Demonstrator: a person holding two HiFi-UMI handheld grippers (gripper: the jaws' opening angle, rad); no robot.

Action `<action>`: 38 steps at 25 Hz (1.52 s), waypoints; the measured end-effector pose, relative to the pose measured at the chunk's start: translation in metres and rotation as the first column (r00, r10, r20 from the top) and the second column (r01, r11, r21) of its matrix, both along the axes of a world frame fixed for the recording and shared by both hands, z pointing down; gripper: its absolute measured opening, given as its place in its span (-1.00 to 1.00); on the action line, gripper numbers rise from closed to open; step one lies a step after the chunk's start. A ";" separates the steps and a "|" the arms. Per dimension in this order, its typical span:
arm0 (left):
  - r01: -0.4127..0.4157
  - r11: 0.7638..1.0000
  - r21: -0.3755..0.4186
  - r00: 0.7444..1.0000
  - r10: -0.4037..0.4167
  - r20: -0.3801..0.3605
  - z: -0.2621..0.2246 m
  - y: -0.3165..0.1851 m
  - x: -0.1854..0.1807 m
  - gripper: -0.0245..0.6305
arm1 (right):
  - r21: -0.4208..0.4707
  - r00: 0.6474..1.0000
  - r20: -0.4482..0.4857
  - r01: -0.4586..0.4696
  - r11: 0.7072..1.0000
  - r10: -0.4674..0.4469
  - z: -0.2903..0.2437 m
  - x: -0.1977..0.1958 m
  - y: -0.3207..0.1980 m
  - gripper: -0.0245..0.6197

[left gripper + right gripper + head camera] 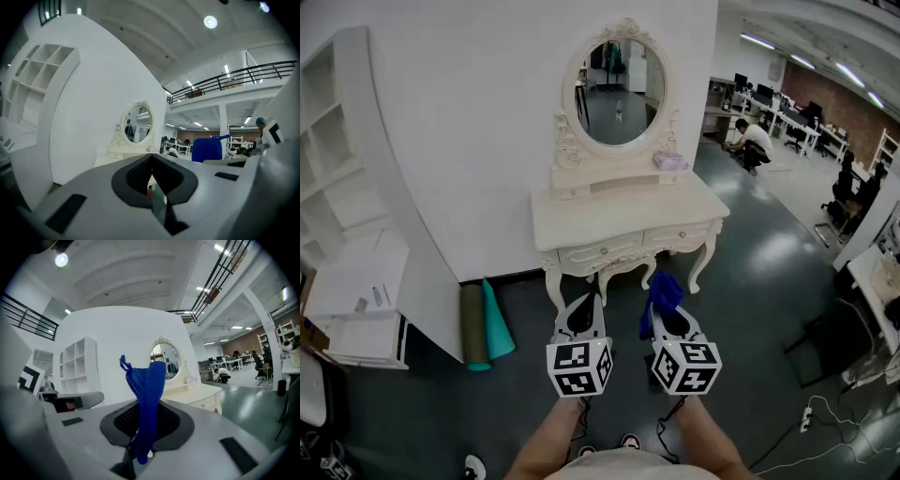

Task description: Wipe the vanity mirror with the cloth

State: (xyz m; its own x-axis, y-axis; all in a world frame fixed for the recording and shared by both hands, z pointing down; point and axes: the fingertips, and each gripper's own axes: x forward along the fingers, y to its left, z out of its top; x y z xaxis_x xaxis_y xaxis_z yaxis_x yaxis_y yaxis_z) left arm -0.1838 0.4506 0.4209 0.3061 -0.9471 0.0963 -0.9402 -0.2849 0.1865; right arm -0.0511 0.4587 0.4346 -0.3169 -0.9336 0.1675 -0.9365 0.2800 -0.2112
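Observation:
An oval vanity mirror (619, 91) in a carved cream frame stands on a cream dressing table (609, 216) against the white wall. It also shows as the mirror (137, 123) in the left gripper view and the mirror (166, 359) in the right gripper view. My right gripper (666, 302) is shut on a blue cloth (662, 292), which sticks up from its jaws as the cloth (146, 394). My left gripper (580, 306) is shut with nothing held. Both grippers hang side by side in front of the table, well short of it.
A white shelf unit (342, 197) stands at the left. Rolled mats (484, 323), one olive and one teal, lean by the wall. A small pale bundle (669, 161) lies on the table's upper ledge. Desks and a crouching person (750, 141) are at the back right. Cables (825, 427) lie on the floor.

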 end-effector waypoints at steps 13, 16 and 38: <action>0.024 1.000 -0.013 1.000 -0.024 0.012 0.005 -0.022 0.021 -0.90 | -0.033 0.999 0.026 0.026 0.999 -0.026 0.008 0.024 -0.023 -0.70; 0.028 0.999 -0.015 1.000 -0.028 0.013 0.007 -0.032 0.035 -0.90 | -0.043 0.999 0.019 0.031 0.999 -0.031 0.011 0.042 -0.031 -0.70; 0.052 0.998 -0.039 0.997 -0.050 0.062 0.033 -0.118 0.077 -0.90 | -0.087 0.998 0.061 0.037 0.996 -0.032 0.040 0.100 -0.120 -0.70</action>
